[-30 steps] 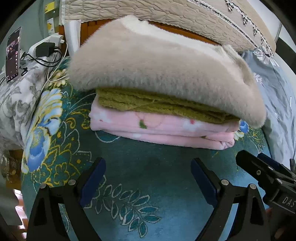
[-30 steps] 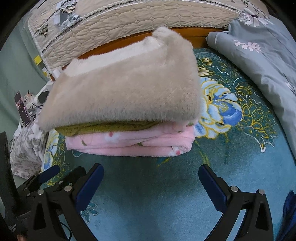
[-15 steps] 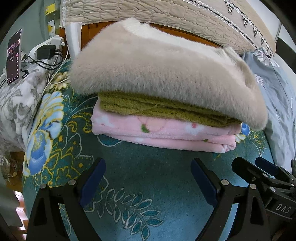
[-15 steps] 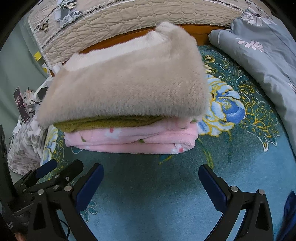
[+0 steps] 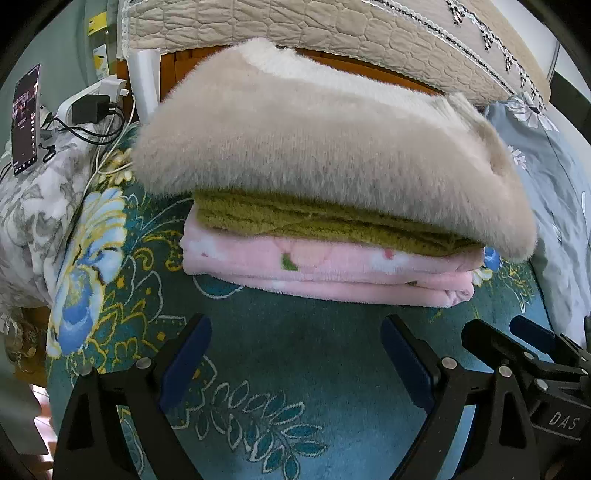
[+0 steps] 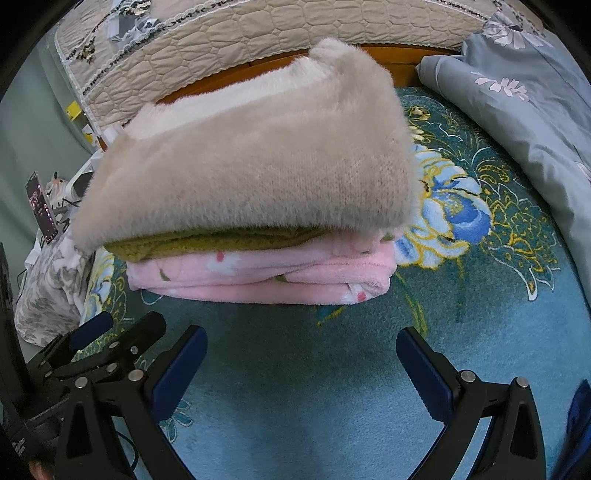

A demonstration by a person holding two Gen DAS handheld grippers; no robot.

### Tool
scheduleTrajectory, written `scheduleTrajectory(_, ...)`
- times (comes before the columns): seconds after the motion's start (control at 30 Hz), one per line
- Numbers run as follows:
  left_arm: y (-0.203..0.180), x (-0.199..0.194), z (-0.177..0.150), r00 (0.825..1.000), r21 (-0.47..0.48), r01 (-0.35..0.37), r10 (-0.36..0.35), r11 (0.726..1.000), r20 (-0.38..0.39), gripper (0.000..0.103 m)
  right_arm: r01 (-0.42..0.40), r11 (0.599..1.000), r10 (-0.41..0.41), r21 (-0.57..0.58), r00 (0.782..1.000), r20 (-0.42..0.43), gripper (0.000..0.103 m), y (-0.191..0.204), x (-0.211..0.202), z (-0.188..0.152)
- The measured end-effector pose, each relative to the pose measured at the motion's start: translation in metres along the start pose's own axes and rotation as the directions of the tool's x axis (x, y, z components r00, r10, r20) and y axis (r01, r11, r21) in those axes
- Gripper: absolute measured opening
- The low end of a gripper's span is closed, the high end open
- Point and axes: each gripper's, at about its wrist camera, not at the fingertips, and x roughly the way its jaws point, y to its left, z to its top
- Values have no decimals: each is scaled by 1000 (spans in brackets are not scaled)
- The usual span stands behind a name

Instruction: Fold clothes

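My left gripper (image 5: 295, 354) hovers low over the teal floral blanket (image 5: 295, 354) that covers the bed, its blue-padded fingers (image 5: 186, 354) spread wide apart and holding nothing. My right gripper (image 6: 301, 365) sits just beside it, fingers (image 6: 424, 373) likewise apart and empty; each one shows at the edge of the other's view.

Straight ahead of both, near but not touching my fingers, lies a stack of folded clothes. The fluffy beige sweater (image 5: 325, 147) is on top, its pile overhanging the layers beneath. Under it is an olive-green knit (image 5: 317, 221), and at the bottom a pink fleece garment (image 5: 325, 269) with a flower print, folded in several layers and resting directly on the blanket.

Behind the stack runs a quilted beige headboard cover (image 6: 277, 29) over a wooden frame. To my right lies a grey-blue floral duvet (image 6: 524, 99). To my left, a phone (image 5: 25, 118) with a lit screen stands upright beside a charger plug (image 5: 90, 107) and its cables, above a grey-patterned cloth (image 5: 29, 214).
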Motion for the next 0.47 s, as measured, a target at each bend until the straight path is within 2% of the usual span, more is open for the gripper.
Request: scheduleTrajectory(0.47, -4, -3, 1, 999, 17, -9, 8, 1000, 35, 93, -3, 1000, 3, 11, 1000, 0, 103, -2, -1, -2)
